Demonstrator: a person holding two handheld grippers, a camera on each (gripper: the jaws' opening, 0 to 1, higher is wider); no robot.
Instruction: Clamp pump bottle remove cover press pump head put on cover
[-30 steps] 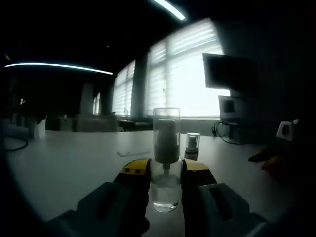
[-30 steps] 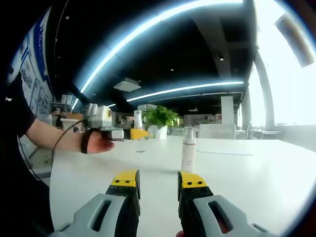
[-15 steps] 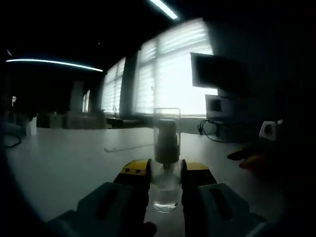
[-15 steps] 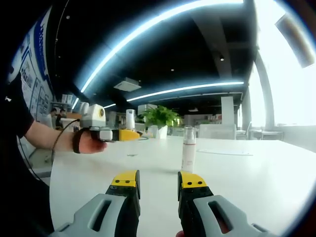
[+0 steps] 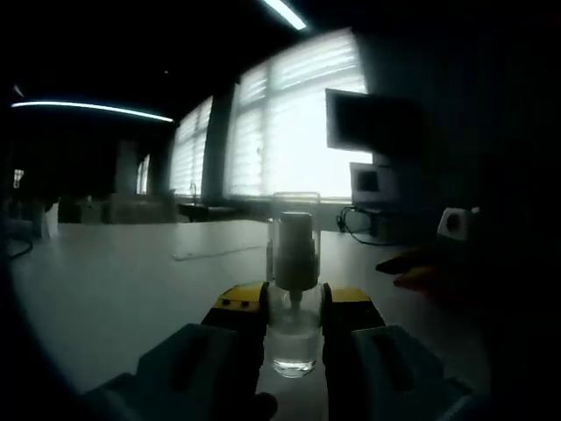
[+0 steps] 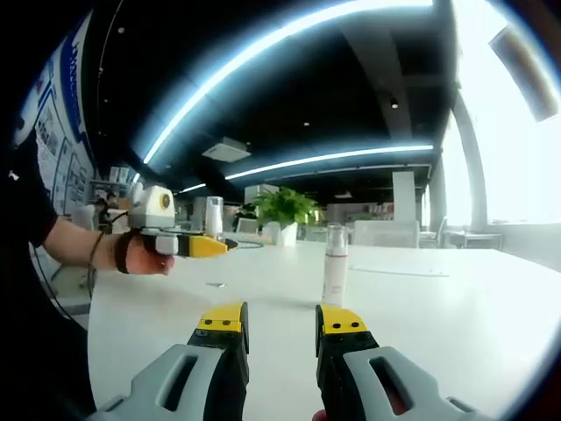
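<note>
Now the left claw [image 5: 293, 303], clamped on the pump bottle [image 5: 294, 281], has lifted it off the desk [image 6: 421, 298] toward nine o'clock; right claw [image 6: 279, 326] waits parted, empty; the cover [image 5: 295, 230] remains on.

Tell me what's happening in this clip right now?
A person is working with two hand-held grippers at a white table. The left gripper is clamped on a small clear pump bottle, its transparent cover on, and holds it up off the table. The right gripper is open and empty, pointing at a second, white pump bottle that stands upright on the table. The cover has not been removed yet.
</note>
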